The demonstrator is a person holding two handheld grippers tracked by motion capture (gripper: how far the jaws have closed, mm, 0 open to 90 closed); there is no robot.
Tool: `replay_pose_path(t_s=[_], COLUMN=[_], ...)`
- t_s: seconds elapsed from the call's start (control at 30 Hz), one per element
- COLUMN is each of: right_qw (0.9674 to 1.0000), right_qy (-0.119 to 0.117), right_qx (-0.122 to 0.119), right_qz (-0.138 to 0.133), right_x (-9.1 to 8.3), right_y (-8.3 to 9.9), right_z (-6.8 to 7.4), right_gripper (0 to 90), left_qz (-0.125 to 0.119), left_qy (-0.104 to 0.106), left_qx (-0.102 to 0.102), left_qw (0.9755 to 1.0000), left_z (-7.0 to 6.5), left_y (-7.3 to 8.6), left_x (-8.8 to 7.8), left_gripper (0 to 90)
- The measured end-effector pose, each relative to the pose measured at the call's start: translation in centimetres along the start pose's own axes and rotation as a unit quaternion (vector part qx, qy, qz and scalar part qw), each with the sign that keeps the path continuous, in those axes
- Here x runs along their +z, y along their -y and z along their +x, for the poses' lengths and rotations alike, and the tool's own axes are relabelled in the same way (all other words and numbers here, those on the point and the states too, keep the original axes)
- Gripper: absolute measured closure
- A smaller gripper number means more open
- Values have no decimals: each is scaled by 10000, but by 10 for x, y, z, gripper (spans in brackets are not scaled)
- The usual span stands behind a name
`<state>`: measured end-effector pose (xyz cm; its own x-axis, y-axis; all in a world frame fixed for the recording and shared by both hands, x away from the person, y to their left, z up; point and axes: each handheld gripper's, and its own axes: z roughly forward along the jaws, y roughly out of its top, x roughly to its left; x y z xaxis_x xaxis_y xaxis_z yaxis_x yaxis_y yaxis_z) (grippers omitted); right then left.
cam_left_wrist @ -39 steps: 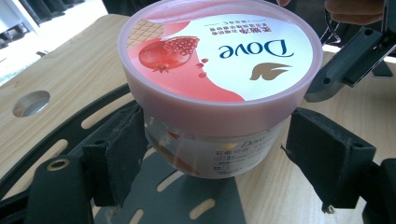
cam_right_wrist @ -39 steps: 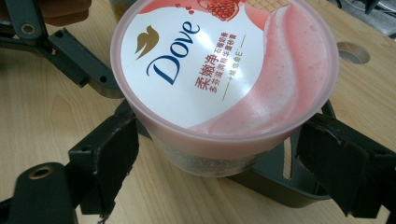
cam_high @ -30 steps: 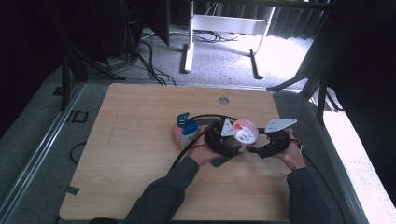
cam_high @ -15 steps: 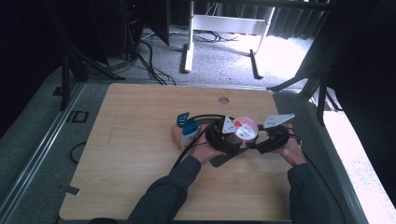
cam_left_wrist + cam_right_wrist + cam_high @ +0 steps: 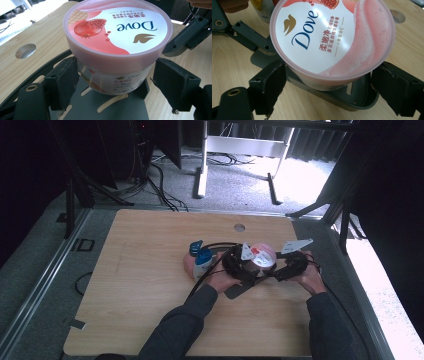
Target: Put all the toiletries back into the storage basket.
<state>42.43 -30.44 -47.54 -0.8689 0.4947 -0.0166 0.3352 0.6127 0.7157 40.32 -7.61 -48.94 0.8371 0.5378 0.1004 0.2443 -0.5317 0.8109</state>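
- A pink-lidded Dove jar (image 5: 262, 256) sits right of centre on the wooden table (image 5: 140, 285), between the two hand-held grippers, with bare tabletop stretching well away to the left and toward the person.
- The table's far edge, with its round cable hole (image 5: 239, 227), lies near the jar; the right edge is not far beyond the right hand (image 5: 311, 279).
- The left gripper (image 5: 115, 82) holds the jar by its clear body under the lid: its left pad touches the wall, its right pad stands just beside it, and whether that side presses cannot be told.
- The right gripper (image 5: 327, 82) is spread wide on either side of the jar below the lid rim, both pads apart from it.
- A grey slotted plate (image 5: 112, 107) lies flat under the jar.
- The lid (image 5: 332, 37) reads "Dove" in blue beside a gold bird mark, with red Chinese lettering and a pomegranate picture; the small print on the jar's body is too fine to read.
- Just left of the left hand stand a blue-capped white bottle (image 5: 202, 262) and a pink item behind it, near the jar.
- Against half a second ago, the jar and left gripper sit where they were; the right gripper has closed in slightly toward the jar.
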Motion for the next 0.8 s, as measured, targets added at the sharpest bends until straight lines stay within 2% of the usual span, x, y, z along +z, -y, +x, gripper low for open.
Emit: replay_pose_path(t_s=[0.13, 0.4, 0.6, 0.8], right_qw=[10000, 9998, 9995, 9991], right_qy=[0, 108, 170, 195], right_qx=[75, 126, 221, 294], right_qz=[25, 94, 179, 235], right_x=[2, 5, 11, 16], right_y=[3, 3, 3, 5], right_z=[-4, -11, -13, -14], right_gripper=[140, 143, 142, 143], left_qz=[48, -25, 56, 129], left_qy=[-30, -29, -76, -1], left_qx=[3, -150, -203, -321], left_qw=[10000, 9999, 9997, 9994], left_z=[1, 5, 7, 9], left_y=[0, 1, 4, 7], left_x=[7, 14, 18, 24], left_gripper=[210, 214, 227, 233])
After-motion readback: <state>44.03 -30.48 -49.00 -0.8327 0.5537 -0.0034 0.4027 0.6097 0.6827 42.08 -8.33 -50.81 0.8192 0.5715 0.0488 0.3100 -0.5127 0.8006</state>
